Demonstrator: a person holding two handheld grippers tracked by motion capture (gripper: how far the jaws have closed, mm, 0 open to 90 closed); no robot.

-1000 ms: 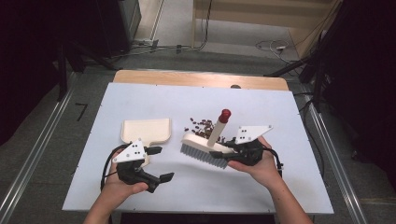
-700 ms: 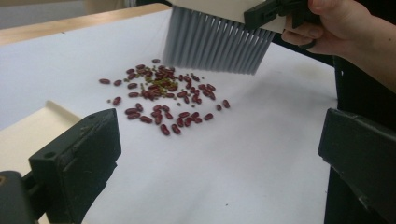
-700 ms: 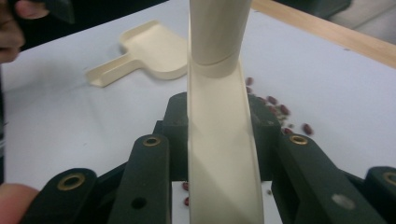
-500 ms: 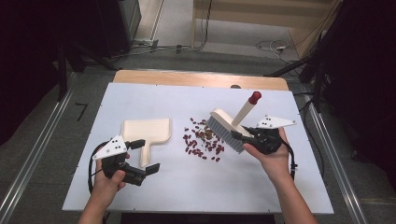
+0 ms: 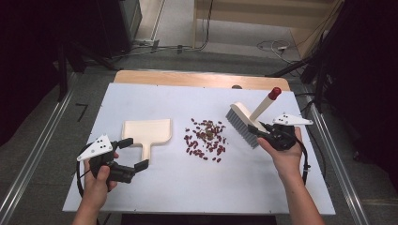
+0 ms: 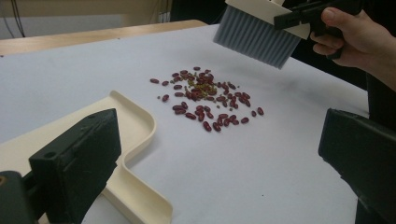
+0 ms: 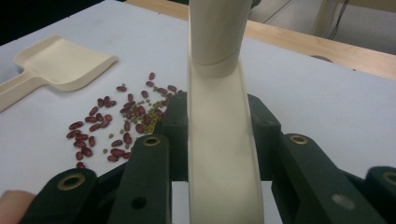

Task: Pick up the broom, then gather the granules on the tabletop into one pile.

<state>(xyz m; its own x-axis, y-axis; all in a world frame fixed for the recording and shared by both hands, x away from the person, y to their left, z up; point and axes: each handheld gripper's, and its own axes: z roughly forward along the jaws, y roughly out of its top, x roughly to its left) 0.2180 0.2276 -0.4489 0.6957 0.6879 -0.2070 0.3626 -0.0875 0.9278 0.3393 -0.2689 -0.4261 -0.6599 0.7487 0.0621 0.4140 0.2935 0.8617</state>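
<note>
A cream dustpan (image 5: 146, 131) (image 6: 133, 140) (image 7: 60, 63) lies flat on the white table (image 5: 197, 192), handle toward me. Right of it sits a loose pile of red and small green beans (image 5: 205, 139) (image 6: 205, 95) (image 7: 121, 121). My right gripper (image 5: 261, 129) (image 7: 219, 140) is shut on the cream back of a grey-bristled brush (image 5: 241, 123) (image 6: 259, 35) with a red-tipped handle (image 5: 274, 93), held tilted above the table right of the beans. My left gripper (image 5: 133, 153) (image 6: 224, 154) is open, one jaw over the dustpan's handle and nothing between its jaws.
The table's wooden far edge (image 5: 197, 79) runs behind the white sheet. Metal rails (image 5: 40, 154) flank the table on both sides. Cables (image 5: 206, 44) lie on the floor beyond. Bare white surface lies in front of the beans.
The right gripper has lifted the brush off the table and carried it right, leaving the beans uncovered. The left gripper has drawn back a little to the left of the dustpan's handle.
</note>
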